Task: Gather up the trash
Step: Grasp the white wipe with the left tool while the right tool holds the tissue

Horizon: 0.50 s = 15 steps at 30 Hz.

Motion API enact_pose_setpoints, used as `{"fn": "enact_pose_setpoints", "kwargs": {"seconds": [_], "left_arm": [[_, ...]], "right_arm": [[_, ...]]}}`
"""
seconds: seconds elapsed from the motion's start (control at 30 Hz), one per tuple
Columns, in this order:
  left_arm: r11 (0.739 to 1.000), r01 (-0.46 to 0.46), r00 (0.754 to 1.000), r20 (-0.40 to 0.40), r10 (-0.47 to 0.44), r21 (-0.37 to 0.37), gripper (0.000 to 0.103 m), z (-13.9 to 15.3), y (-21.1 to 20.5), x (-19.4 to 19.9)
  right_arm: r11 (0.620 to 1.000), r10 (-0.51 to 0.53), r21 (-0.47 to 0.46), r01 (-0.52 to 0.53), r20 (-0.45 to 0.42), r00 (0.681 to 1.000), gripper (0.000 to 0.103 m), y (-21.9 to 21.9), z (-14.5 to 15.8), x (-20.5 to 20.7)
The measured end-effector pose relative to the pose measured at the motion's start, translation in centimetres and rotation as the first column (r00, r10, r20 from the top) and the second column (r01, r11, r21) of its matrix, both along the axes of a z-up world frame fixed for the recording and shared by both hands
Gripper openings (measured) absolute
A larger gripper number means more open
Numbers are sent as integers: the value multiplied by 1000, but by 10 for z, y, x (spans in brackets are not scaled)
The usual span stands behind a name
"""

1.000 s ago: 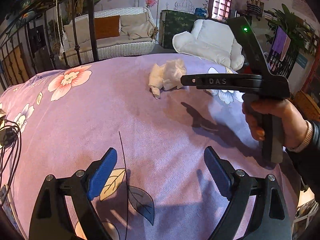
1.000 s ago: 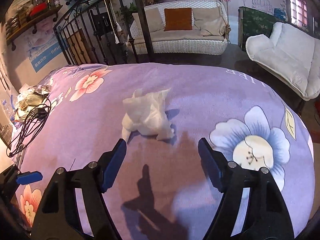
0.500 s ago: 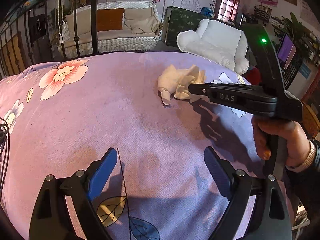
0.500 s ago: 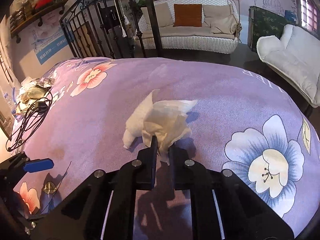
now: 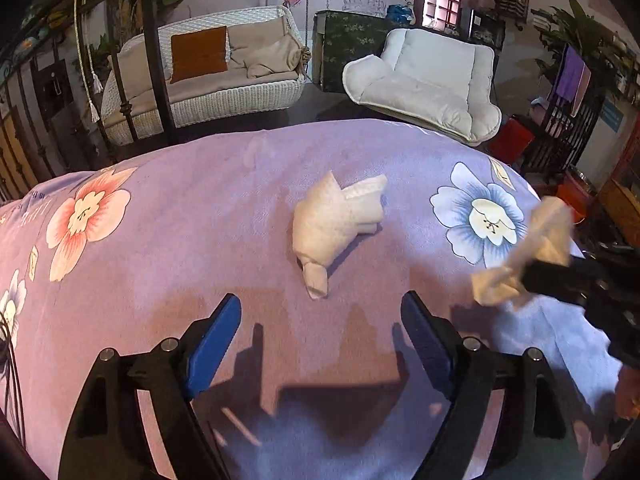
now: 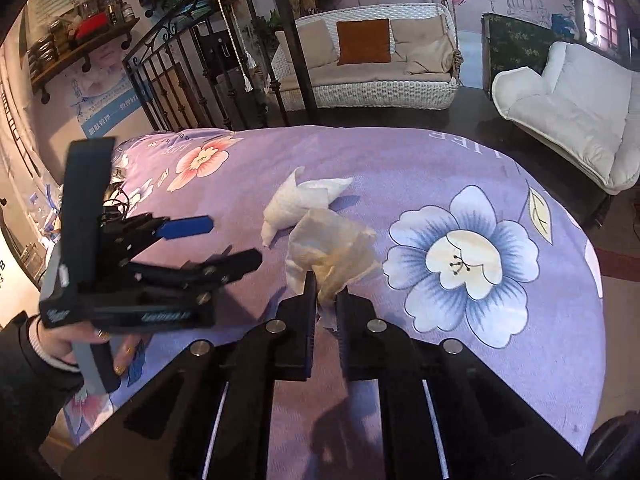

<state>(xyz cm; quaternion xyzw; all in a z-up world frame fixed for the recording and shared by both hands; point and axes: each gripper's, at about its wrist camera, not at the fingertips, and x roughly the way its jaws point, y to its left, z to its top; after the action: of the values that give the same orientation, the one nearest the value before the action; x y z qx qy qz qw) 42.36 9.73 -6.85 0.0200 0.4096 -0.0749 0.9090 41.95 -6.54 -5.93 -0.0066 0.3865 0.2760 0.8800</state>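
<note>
Right tongs now pinch 1 crumpled tissue, lifted clear of the purple bedspread; a second ago they stood spread in front of the heap, and half a second ago they were pressed shut on its near edge while it still lay on the bed. That split the heap, so 1 piece is collected and 1 white tissue wad is left lying mid-bed, beside the blue flower print. Left tongs have slid in behind that wad and are closing, with nothing between the pads yet, so this looks like the next pickup. Bare bedspread lies on every side of the wad, with open room to reach it. The bed's far edge drops toward the wicker sofa and white chair, well apart from the wad. The only crowding is the right tongs with their tissue at the right edge of the left view.
</note>
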Motion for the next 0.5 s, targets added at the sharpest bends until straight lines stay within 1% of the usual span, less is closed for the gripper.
{"fn": "enact_pose_setpoints", "kwargs": {"seconds": [0.07,0.13,0.23,0.33,0.4,0.5], "left_arm": [[1000,-5,1000,-16,5,13,73,-5,-4,17],[999,-4,1000,-26,5,32,70,-9,-9,30],[998,-9,999,-39,12,59,62,-15,-13,46],[999,-36,997,-60,38,37,52,-21,-12,56],[998,-54,997,-56,55,16,39,-21,-11,54],[998,-59,998,-35,60,10,34,-18,-13,45]], "right_arm": [[1000,-3,7,3,5,1000,11,-8,3,-7],[1000,-12,13,12,5,1000,11,-15,4,-12],[999,-32,-6,32,21,999,11,-23,5,-21],[999,-42,-23,43,34,999,10,-30,4,-30],[998,-49,-37,51,42,998,10,-34,4,-35],[997,-56,-47,59,66,996,10,-40,4,-45]]}}
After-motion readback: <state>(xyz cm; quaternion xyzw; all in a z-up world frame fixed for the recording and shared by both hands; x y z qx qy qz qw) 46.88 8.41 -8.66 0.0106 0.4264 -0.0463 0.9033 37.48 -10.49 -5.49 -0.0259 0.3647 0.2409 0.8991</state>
